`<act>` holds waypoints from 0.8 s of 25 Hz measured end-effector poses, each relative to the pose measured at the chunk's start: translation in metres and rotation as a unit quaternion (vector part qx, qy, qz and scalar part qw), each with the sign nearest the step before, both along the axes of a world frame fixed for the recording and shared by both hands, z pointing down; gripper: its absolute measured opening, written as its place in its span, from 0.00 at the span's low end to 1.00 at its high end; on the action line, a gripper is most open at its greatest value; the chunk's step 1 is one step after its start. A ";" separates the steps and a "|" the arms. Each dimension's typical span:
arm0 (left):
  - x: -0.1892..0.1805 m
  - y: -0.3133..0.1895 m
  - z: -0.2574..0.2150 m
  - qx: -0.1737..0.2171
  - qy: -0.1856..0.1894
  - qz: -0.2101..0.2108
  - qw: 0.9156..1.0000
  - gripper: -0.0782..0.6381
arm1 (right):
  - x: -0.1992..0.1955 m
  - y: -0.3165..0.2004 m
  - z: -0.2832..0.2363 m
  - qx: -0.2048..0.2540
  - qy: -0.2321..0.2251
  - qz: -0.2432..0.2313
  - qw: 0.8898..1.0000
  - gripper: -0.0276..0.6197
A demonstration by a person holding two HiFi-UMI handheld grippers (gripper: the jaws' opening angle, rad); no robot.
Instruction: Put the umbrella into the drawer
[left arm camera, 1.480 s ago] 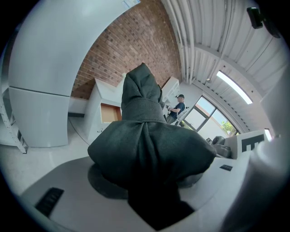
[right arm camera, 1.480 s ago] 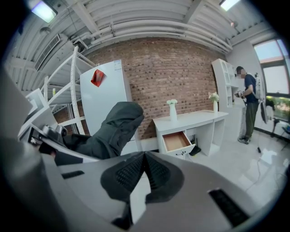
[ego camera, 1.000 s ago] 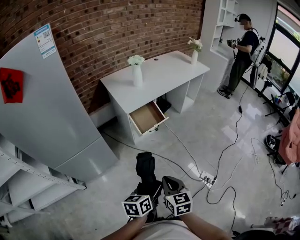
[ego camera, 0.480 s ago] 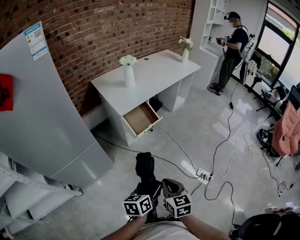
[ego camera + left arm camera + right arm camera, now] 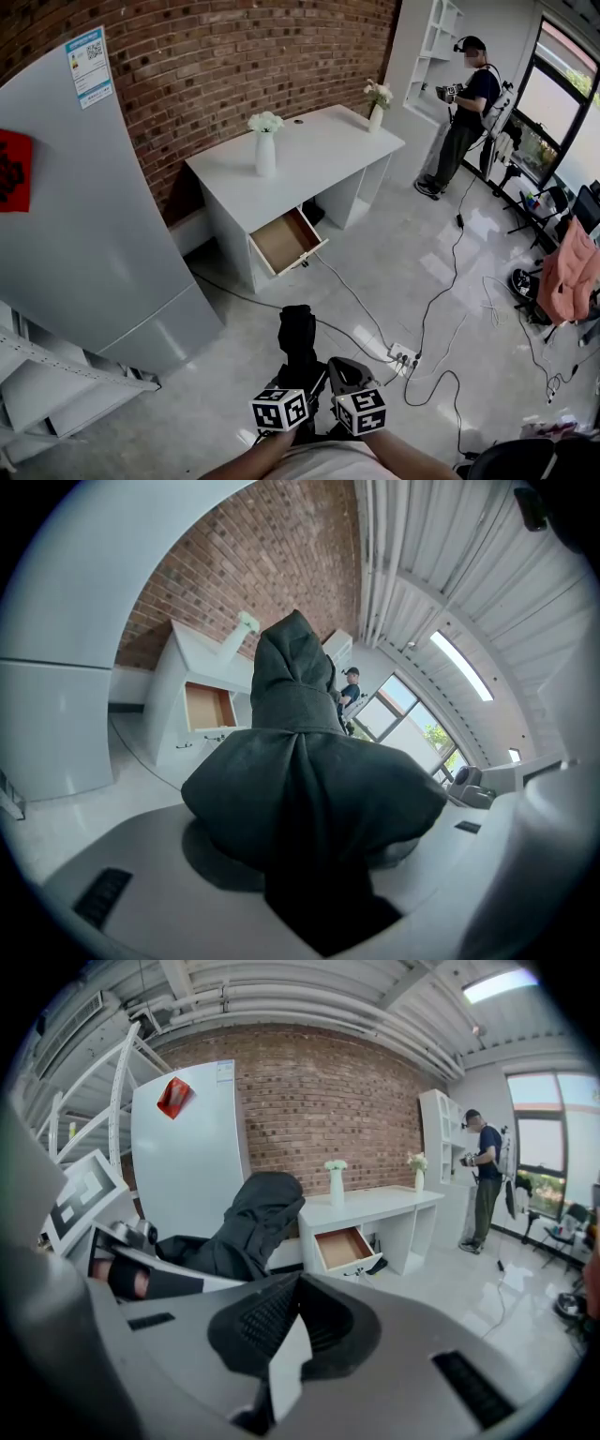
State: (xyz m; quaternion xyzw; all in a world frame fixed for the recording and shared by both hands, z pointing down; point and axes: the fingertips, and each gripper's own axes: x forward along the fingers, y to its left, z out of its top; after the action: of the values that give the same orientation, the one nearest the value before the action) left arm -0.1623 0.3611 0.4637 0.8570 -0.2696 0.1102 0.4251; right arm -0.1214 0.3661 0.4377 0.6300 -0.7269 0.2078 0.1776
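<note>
Folded black umbrella (image 5: 296, 339) held aloft; drawer (image 5: 287, 241) open.
In the head view the umbrella, a dark bundle of gathered fabric, sits at 6 o'clock, clamped in the left gripper (image 5: 294, 377), its tip pointing toward 12. The shallow drawer, brown wood inside with a white front, stands pulled out near centre, well apart from the umbrella.

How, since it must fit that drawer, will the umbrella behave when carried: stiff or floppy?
Probably soft outside: the umbrella shows dark fabric bulging in loose folds where it is gripped. Likely stiff inside, since it sticks straight out without drooping. It looks folded short, so it may well fit the open drawer, though loose fabric could snag on the rim.
</note>
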 end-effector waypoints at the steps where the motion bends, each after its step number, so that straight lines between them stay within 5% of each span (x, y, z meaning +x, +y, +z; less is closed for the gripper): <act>1: -0.001 0.000 -0.001 0.003 0.002 0.000 1.000 0.45 | -0.002 -0.001 -0.001 0.001 0.000 -0.001 1.000 0.07; 20: -0.018 -0.016 -0.005 0.013 0.016 -0.037 0.999 0.45 | -0.012 -0.032 -0.006 0.007 0.003 -0.031 0.999 0.07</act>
State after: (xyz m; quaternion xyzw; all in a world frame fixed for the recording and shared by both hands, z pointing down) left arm -0.1802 0.3456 0.4588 0.8534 -0.2959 0.0771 0.4221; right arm -0.1335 0.3340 0.4319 0.6091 -0.7469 0.1953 0.1813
